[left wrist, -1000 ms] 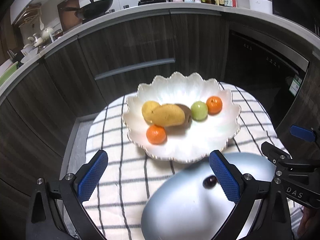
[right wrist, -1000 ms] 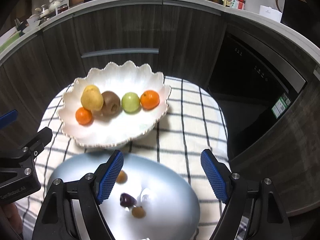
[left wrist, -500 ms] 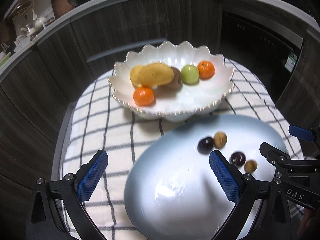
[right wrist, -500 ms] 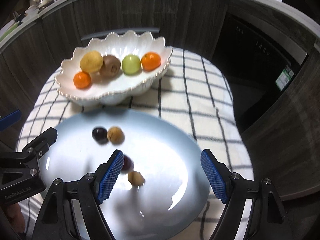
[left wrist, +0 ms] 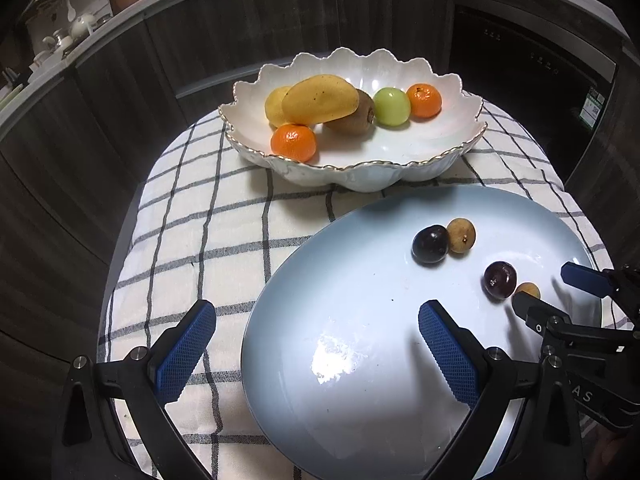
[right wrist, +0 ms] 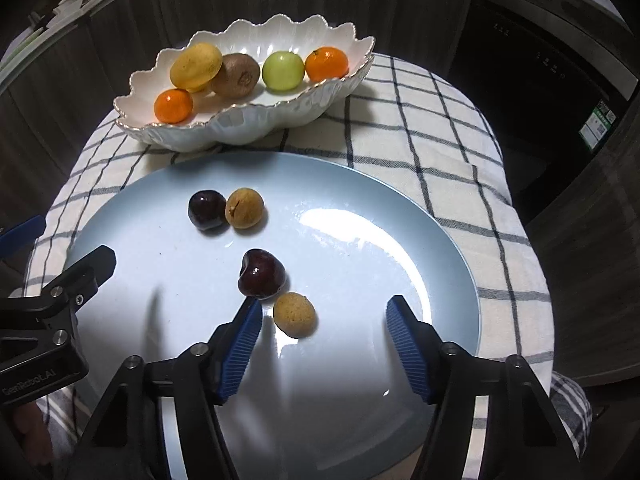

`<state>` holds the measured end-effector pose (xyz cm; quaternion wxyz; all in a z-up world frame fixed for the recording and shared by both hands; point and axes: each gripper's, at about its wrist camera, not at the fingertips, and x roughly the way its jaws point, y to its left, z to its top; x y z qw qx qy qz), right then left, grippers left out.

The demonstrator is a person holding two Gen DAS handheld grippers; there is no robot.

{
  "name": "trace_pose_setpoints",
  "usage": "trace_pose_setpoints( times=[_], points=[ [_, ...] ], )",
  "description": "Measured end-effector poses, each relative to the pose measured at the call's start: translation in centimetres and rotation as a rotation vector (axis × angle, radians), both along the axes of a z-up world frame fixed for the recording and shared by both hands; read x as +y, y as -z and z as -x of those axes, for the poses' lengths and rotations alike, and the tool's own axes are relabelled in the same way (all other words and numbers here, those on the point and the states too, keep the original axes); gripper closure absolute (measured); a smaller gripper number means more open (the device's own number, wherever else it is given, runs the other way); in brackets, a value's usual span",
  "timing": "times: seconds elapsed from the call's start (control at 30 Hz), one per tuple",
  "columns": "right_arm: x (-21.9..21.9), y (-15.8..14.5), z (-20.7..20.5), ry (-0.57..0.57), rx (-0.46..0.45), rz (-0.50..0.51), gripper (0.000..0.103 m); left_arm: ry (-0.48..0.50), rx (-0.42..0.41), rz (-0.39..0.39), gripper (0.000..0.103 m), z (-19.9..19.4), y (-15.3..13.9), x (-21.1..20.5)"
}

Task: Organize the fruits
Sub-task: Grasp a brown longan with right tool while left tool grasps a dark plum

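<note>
Now, with the right gripper (right wrist: 322, 344) closing its still-empty jaws just short of the nearer tan fruit (right wrist: 294, 314) on the blue plate (right wrist: 400, 240), centre it before squeezing gently, while the left gripper (left wrist: 316, 346) hangs wide and empty.

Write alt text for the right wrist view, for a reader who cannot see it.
The right claw, closing with nothing between its pads, hovers over a pale blue plate holding two dark cherries and two tan longans. Behind, on a checked cloth, a scalloped white bowl holds a mango, kiwi, green fruit and two oranges. The left claw shows at the left edge.
</note>
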<state>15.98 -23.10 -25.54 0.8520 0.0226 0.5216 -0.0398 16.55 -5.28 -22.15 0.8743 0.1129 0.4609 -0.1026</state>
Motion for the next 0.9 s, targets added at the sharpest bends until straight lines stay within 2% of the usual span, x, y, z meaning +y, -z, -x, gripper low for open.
trace_pose_setpoints(
  times=[0.07,0.13,0.27,0.3,0.33,0.37,0.63,0.73,0.9],
  points=[
    [0.0,0.3,-0.2,-0.006,0.006,-0.004,0.047,0.001,0.002,-0.001,0.000,-0.1,0.2,-0.1],
    [0.1,0.6,-0.3,-0.015,0.008,-0.005,0.057,0.002,0.004,-0.002,0.000,-0.2,0.3,-0.2],
    [0.1,0.8,-0.5,-0.021,0.007,-0.012,0.063,0.003,0.007,-0.001,0.000,-0.4,0.4,-0.4],
    [0.1,0.8,-0.5,-0.023,0.006,-0.015,0.068,0.005,0.008,0.001,0.000,-0.5,0.4,-0.5],
    [0.0,0.8,-0.6,-0.027,0.005,-0.022,0.077,0.007,0.010,0.002,0.000,-0.5,0.5,-0.6],
    [0.0,0.8,-0.6,-0.028,0.005,-0.025,0.079,0.011,0.011,0.004,0.000,-0.6,0.5,-0.8],
    [-1.7,0.1,-0.3,0.007,-0.016,-0.030,0.079,0.055,0.017,0.024,0.002,-1.3,0.9,-3.0],
    [-2.4,-0.2,-0.2,0.020,-0.023,-0.025,0.079,0.079,0.025,0.028,0.009,-1.8,1.3,-4.2],
    [-3.3,-0.3,-0.6,0.040,-0.022,-0.027,0.079,0.103,0.058,0.020,0.028,-2.8,2.5,-5.6]
  ],
)
